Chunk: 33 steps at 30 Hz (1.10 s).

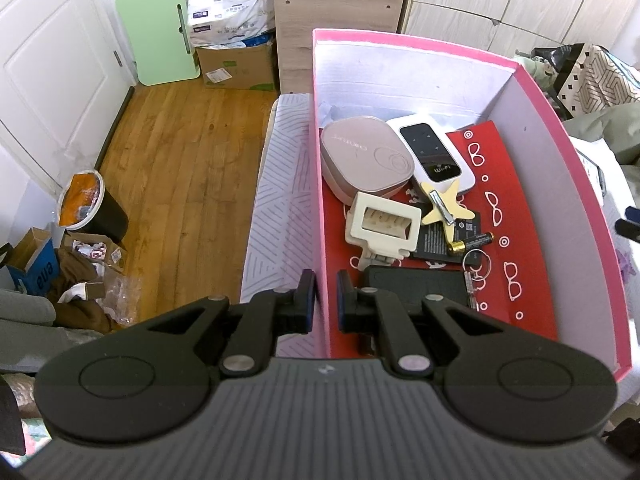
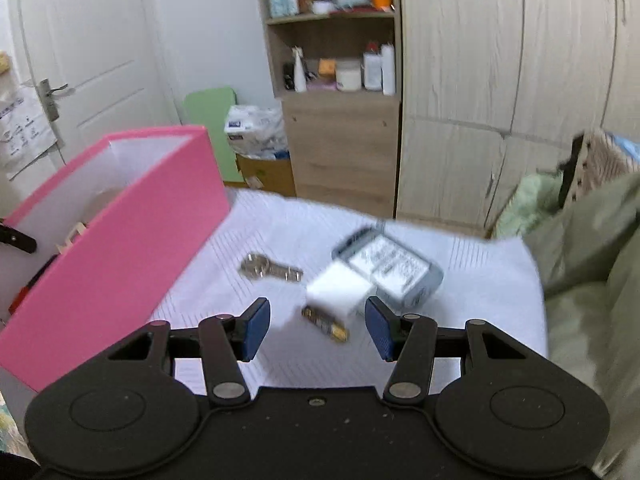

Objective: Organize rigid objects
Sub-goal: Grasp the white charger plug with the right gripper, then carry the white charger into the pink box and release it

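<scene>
The key (image 2: 270, 269) lies on the bed sheet (image 2: 472, 280) between the box (image 2: 132, 216) and the charger (image 2: 340, 292).

key (image 2: 271, 269), charger (image 2: 340, 295) blurred

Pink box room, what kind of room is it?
Probably a bedroom at home: the pink box sits on a white bedsheet, beside wooden wardrobes and a shelf of bottles.
</scene>
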{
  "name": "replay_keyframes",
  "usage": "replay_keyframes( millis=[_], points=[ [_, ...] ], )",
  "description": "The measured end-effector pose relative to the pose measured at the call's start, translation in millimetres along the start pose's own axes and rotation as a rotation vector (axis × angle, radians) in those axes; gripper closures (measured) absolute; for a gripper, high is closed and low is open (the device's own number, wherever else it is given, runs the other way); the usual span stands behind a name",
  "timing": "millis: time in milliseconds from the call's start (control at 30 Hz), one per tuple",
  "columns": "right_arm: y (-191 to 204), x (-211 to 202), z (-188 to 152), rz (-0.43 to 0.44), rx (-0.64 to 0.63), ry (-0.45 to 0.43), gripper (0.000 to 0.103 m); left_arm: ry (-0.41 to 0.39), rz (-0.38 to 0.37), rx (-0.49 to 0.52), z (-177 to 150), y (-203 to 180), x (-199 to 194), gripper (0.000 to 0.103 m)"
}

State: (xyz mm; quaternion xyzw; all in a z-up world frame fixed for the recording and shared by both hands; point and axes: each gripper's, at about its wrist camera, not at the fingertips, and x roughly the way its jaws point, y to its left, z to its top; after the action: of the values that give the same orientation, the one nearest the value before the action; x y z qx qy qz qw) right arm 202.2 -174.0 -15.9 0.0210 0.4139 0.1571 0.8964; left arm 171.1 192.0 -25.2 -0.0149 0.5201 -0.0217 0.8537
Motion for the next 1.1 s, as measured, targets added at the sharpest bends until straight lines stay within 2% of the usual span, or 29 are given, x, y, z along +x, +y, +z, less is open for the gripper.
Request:
replay_keyframes(
  millis=[167,333,500,667,867,1100],
  points=[
    [-2,23,-9,-0.026,0.034,0.005,0.045,0.001,0.001,-0.001,0,-1,1,0.094],
    [2,39,-4,-0.061,0.044,-0.017,0.043,0.002,0.000,-0.002,0,-2,1,0.094],
    [6,56,2,-0.149,0.018,-0.010,0.041,0.000,-0.006,-0.002,-1,-1,1,0.095],
    [16,66,2,-0.198,-0.049,-0.002,0.042,-0.001,0.000,0.001,-1,-2,1,0.094],
    [23,58,-6,-0.171,-0.094,-0.027,0.043,0.000,-0.003,-0.004,-2,-2,1,0.094],
    [23,52,-5,-0.147,-0.073,-0.024,0.043,0.002,-0.004,-0.002,-1,-3,2,0.094]
  ],
)
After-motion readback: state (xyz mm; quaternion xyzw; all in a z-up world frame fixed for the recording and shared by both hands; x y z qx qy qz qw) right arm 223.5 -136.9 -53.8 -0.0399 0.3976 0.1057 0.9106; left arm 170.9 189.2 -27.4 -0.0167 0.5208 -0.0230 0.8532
